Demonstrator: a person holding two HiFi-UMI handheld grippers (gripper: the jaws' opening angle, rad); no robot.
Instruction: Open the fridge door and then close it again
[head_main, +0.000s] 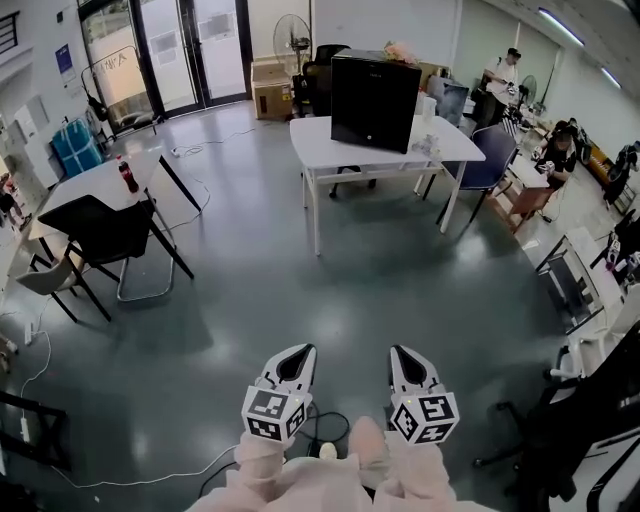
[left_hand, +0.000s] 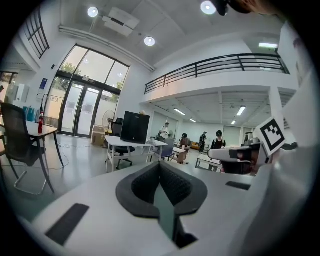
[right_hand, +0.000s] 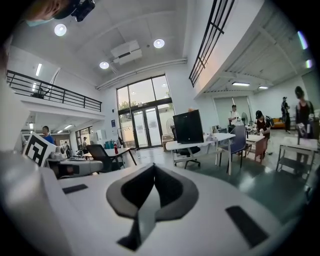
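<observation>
A small black fridge (head_main: 375, 100) stands with its door closed on a white table (head_main: 320, 150) across the room. It also shows far off in the left gripper view (left_hand: 136, 127) and the right gripper view (right_hand: 188, 127). Both grippers hang side by side near my body, several steps short of the table and pointing towards it. The left gripper (head_main: 300, 350) (left_hand: 160, 165) is shut with nothing in it. The right gripper (head_main: 403, 352) (right_hand: 153, 167) is shut too and holds nothing.
Grey floor (head_main: 300, 290) lies between me and the table. At the left stand a black chair (head_main: 105, 235) and a table with a red bottle (head_main: 128, 175). A blue chair (head_main: 490, 155) is beside the fridge table. People sit at desks (head_main: 555, 150) on the right. Cables (head_main: 190, 200) lie on the floor.
</observation>
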